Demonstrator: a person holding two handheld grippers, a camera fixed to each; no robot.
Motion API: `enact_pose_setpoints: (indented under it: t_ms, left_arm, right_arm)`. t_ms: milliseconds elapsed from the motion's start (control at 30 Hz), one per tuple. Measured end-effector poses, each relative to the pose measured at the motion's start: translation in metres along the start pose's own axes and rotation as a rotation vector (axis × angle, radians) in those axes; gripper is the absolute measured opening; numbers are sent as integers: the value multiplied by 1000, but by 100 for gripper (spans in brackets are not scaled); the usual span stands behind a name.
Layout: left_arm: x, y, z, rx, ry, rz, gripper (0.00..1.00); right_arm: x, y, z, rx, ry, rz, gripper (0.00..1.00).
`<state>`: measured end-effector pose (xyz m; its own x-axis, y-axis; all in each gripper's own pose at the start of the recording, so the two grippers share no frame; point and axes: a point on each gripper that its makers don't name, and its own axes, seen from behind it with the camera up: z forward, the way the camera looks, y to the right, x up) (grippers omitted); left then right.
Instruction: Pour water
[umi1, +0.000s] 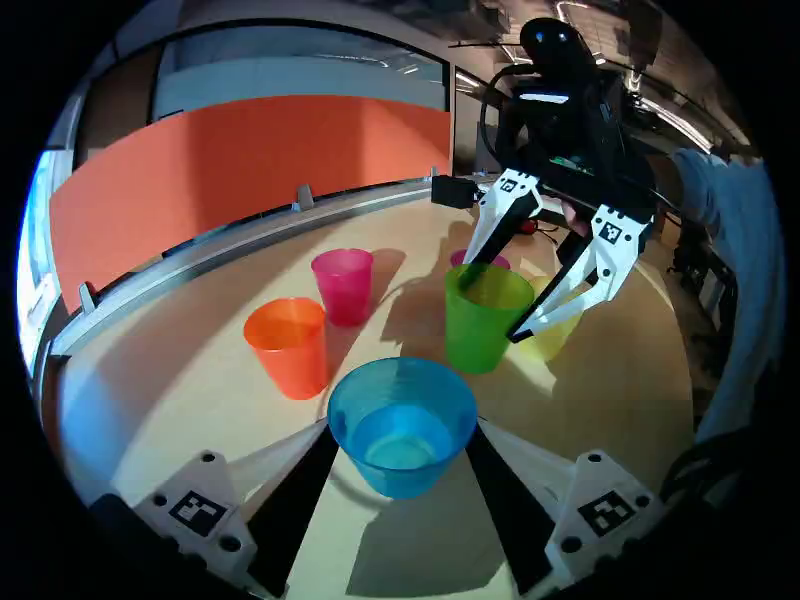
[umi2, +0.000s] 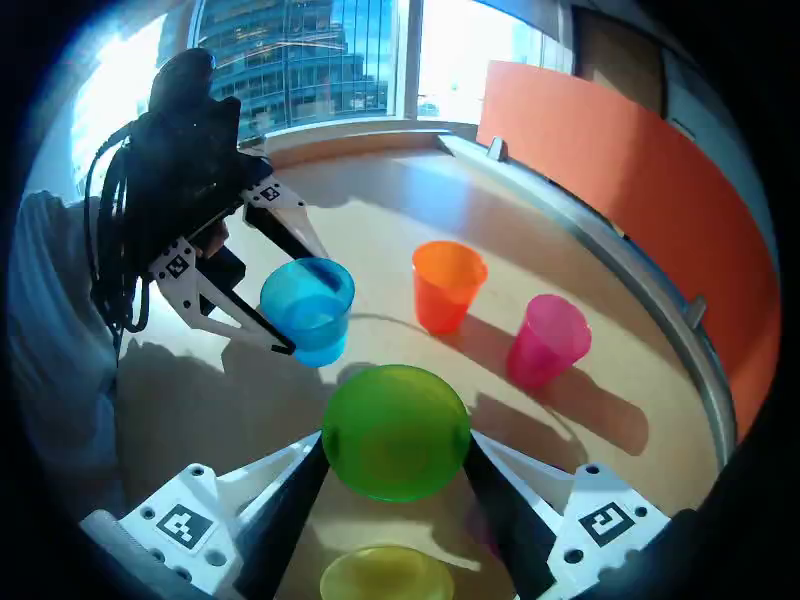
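Tabletop (umi1: 170, 420) open beside orange cup (umi1: 290, 345); left hand-held gripper (umi1: 402, 432) clamps blue cup (umi1: 402, 400).

The blue cup (umi1: 402, 425) is see-through plastic, smooth and shiny, and light glints off the water (umi1: 400, 452) in it. The green cup (umi1: 485, 318), orange cup (umi1: 290, 348), pink cup (umi1: 343, 287) and yellow cup (umi1: 552, 338) look like the same thin translucent plastic, glossy at the rims. The table (umi1: 190, 400) is pale and wood-coloured, smooth with a soft sheen. Behind it the partition (umi1: 250, 165) is flat matt orange, standing in a dull grey metal rail (umi1: 230, 248). The fingers (umi1: 235, 480) of the left claw (umi1: 402, 432) are white matt plastic with black inner faces, and the right claw (umi1: 492, 306) looks the same.
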<state>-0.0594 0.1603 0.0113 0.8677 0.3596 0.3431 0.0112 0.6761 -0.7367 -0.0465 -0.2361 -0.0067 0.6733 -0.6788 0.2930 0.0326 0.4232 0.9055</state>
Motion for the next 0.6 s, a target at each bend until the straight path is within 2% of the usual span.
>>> enact_pose_setpoints:
  t_ms: [600]
  left_arm:
    - [62, -6, -36, 65, 130, 17, 86]
  right_arm:
    - [49, 5, -47, -86, 251, 39, 92]
